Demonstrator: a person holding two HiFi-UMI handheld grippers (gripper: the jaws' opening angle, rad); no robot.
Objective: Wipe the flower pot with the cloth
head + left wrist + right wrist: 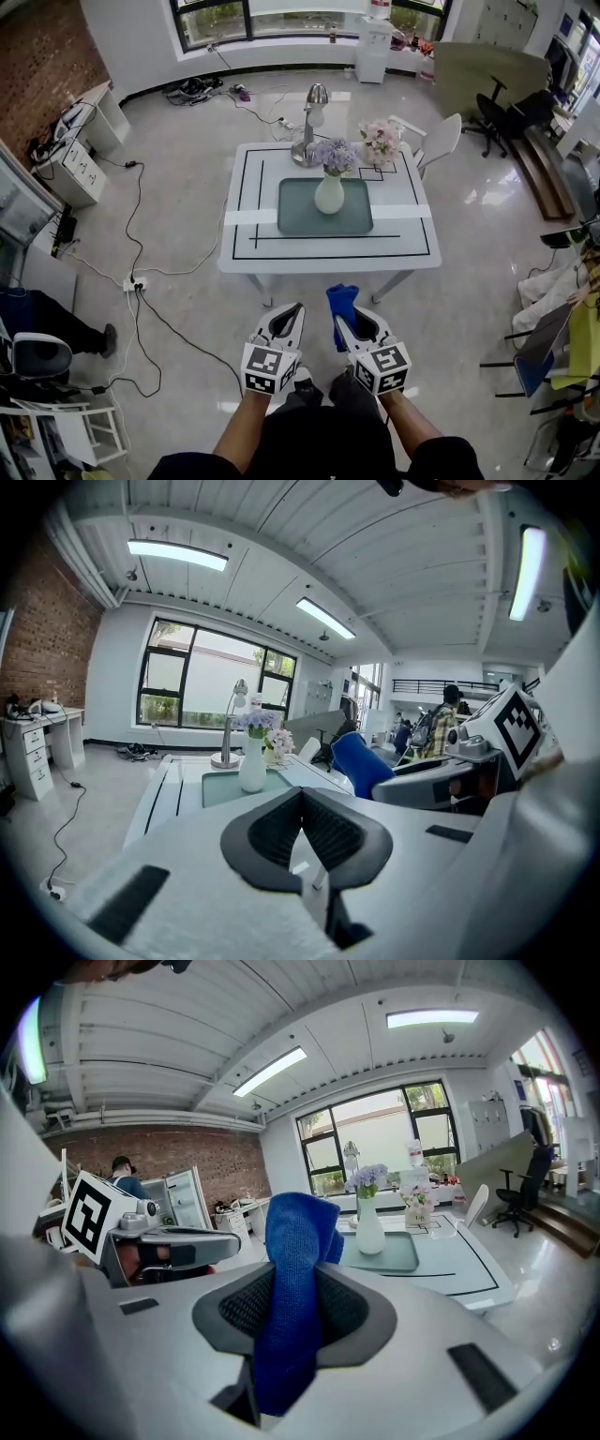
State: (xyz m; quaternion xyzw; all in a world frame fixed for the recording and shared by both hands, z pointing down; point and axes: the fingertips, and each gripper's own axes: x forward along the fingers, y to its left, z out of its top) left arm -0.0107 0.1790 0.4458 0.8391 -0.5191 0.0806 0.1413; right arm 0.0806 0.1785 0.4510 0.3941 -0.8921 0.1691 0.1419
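Cloth of deep-blue, looped microfibre (298, 1279) stands bunched upright between the jaws of the right gripper (349, 317), which are pressed onto it, as a person holds both tools over the glossy floor just short of the near edge of the white rectangular table with black line markings (246, 246). The left gripper (302, 797), beside it and equally short of the table, carries nothing, its ribbed black pads drawn together. The task's flower pot, a smooth white bottle-shaped ceramic vase (329, 195) holding a head of pale purple blooms (333, 155), stands upright at the table's centre on a flat grey-green tray (298, 223). A chrome desk lamp (313, 117) and a bunch of pink flowers (380, 139) sit toward the table's far edge. Wiping has not begun, and the approach looks like the step in hand. Done well, it likely means carrying the cloth in over the table's near edge, meeting the vase's rounded belly with the soft free fold rather than the hard jaw tips, and stroking lightly around the curve. The glaze appears slick and the base narrow, so the idle left gripper might steady the neck to stop the vase tipping or skating on the tray.
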